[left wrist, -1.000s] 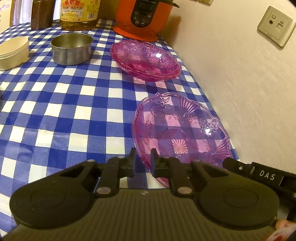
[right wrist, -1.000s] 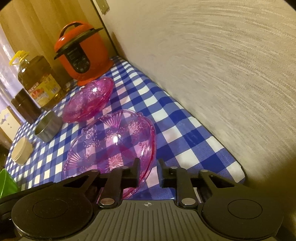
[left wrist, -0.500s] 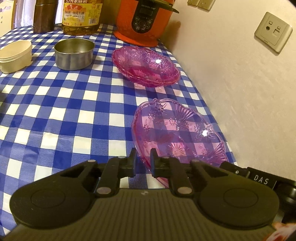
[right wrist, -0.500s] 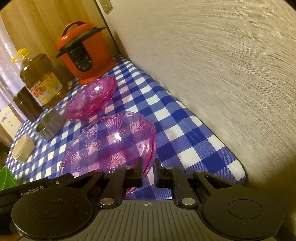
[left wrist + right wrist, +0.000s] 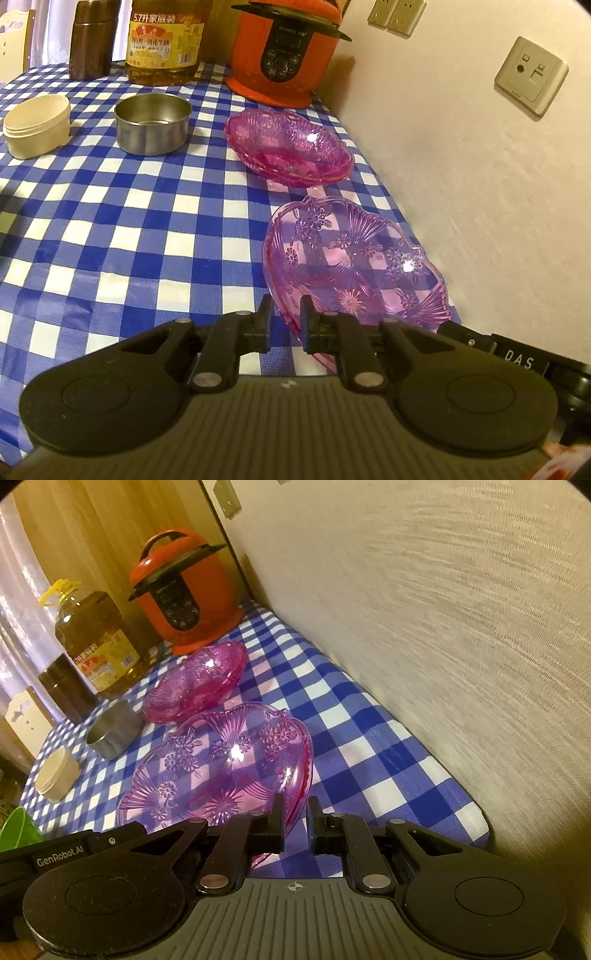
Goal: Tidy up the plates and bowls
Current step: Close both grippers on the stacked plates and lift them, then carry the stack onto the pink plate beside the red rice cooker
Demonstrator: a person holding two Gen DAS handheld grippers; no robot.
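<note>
With the left gripper and right gripper each pinching opposite rims of the near pink dish, tilted above the counter, uneven pull could slip the slick plastic free.

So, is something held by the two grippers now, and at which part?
Yes. Both hold the near pink glass dish by its rim: the left gripper on one edge, the right gripper on the opposite edge.
</note>
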